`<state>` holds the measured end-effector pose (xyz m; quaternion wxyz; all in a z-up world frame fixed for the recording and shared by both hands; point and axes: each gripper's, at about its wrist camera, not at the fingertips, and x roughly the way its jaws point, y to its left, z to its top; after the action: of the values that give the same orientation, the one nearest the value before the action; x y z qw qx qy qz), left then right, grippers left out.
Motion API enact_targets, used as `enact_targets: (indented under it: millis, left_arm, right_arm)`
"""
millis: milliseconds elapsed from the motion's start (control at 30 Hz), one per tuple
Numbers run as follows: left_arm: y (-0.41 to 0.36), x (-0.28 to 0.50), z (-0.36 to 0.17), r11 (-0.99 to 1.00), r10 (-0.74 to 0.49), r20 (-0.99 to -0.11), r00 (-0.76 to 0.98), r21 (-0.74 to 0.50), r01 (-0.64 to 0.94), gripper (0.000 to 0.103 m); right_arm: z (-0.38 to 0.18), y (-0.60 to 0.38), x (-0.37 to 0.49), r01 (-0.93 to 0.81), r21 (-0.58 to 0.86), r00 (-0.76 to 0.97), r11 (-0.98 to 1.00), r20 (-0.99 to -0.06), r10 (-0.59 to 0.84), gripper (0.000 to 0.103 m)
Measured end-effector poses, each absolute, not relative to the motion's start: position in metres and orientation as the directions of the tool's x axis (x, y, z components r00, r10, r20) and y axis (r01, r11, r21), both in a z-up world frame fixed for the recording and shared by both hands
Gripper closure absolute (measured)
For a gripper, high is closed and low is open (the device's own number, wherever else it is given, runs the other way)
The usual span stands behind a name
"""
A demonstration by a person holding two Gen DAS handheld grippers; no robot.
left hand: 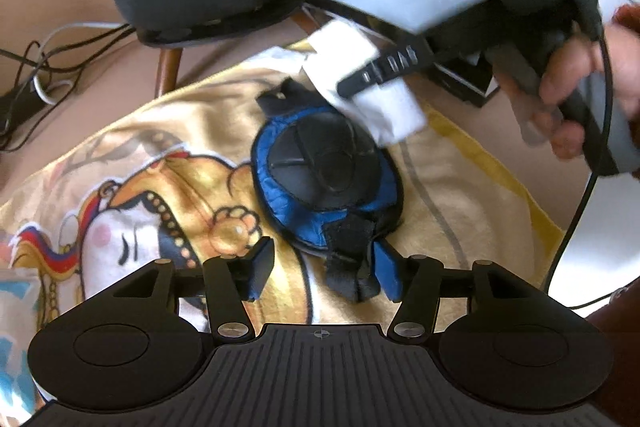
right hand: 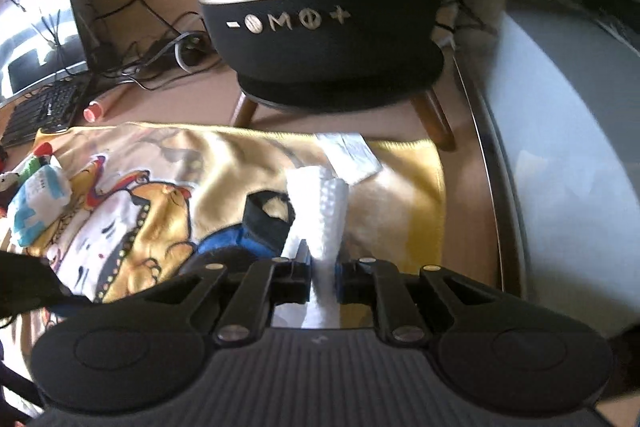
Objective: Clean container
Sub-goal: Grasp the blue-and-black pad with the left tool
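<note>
Left wrist view: right gripper (left hand: 360, 83) pinches a folded white tissue (left hand: 372, 83) for wiping the blue-and-black round pouch (left hand: 320, 171) on the cartoon towel (left hand: 160, 163); left gripper (left hand: 320, 273), half-open, loosely straddles its black strap (left hand: 352, 263), probably steadying it

A round blue-and-black padded case (left hand: 320, 171) lies on a yellow cartoon-print towel (left hand: 152, 163). The left gripper (left hand: 320, 267) straddles the case's near black strap, jaws partly open. The right gripper (left hand: 360, 79) presses a folded white tissue (left hand: 384, 107) against the case's far edge.
</note>
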<state>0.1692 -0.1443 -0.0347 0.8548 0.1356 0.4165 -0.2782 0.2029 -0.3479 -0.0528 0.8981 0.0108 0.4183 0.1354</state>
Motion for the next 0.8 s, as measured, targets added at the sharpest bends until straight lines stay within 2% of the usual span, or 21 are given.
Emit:
enact_targets:
  millis: [100, 167, 300, 400, 467, 633, 700, 733, 767, 800]
  left_arm:
    - [-0.131, 0.185, -0.017, 0.781, -0.447, -0.759, 0.474, -0.073, 0.621, 0.031]
    - [-0.124, 0.208, -0.006, 0.739, -0.534, -0.734, 0.421, -0.163, 0.653, 0.014]
    - [-0.127, 0.256, -0.001, 0.722, -0.569, -0.732, 0.375, -0.227, 0.654, 0.013]
    - [-0.137, 0.292, -0.010, 0.733, -0.576, -0.751, 0.323, -0.300, 0.610, 0.018]
    - [-0.148, 0.308, -0.018, 0.748, -0.561, -0.768, 0.310, -0.310, 0.586, 0.024]
    - [-0.174, 0.330, -0.035, 0.744, -0.537, -0.794, 0.284, -0.288, 0.602, 0.024]
    - [-0.183, 0.333, -0.039, 0.741, -0.530, -0.798, 0.289, -0.269, 0.616, 0.032]
    - [-0.186, 0.334, -0.040, 0.738, -0.528, -0.797, 0.293, -0.261, 0.622, 0.054]
    - [-0.187, 0.333, -0.040, 0.734, -0.531, -0.795, 0.293, -0.259, 0.627, 0.084]
    - [-0.186, 0.332, -0.036, 0.729, -0.538, -0.791, 0.292, -0.263, 0.631, 0.088]
  right_arm:
    - [-0.058, -0.350, 0.194, -0.228, 0.168, 0.601, 0.959, -0.750, 0.274, 0.090]
    - [-0.057, -0.354, 0.184, -0.221, 0.196, 0.603, 0.955, -0.742, 0.292, 0.088]
    - [-0.052, -0.361, 0.165, -0.192, 0.237, 0.621, 0.952, -0.722, 0.305, 0.088]
    - [-0.050, -0.368, 0.151, -0.158, 0.268, 0.636, 0.950, -0.709, 0.306, 0.088]
    - [-0.049, -0.373, 0.141, -0.129, 0.287, 0.645, 0.949, -0.702, 0.300, 0.088]
    - [-0.052, -0.389, 0.118, -0.054, 0.335, 0.654, 0.941, -0.700, 0.287, 0.087]
    - [-0.053, -0.392, 0.113, -0.030, 0.340, 0.654, 0.940, -0.705, 0.276, 0.087]
    - [-0.053, -0.393, 0.111, -0.021, 0.340, 0.656, 0.940, -0.705, 0.269, 0.087]
    - [-0.052, -0.395, 0.109, -0.013, 0.339, 0.659, 0.941, -0.705, 0.263, 0.087]
    - [-0.050, -0.397, 0.108, -0.007, 0.339, 0.662, 0.941, -0.703, 0.258, 0.087]
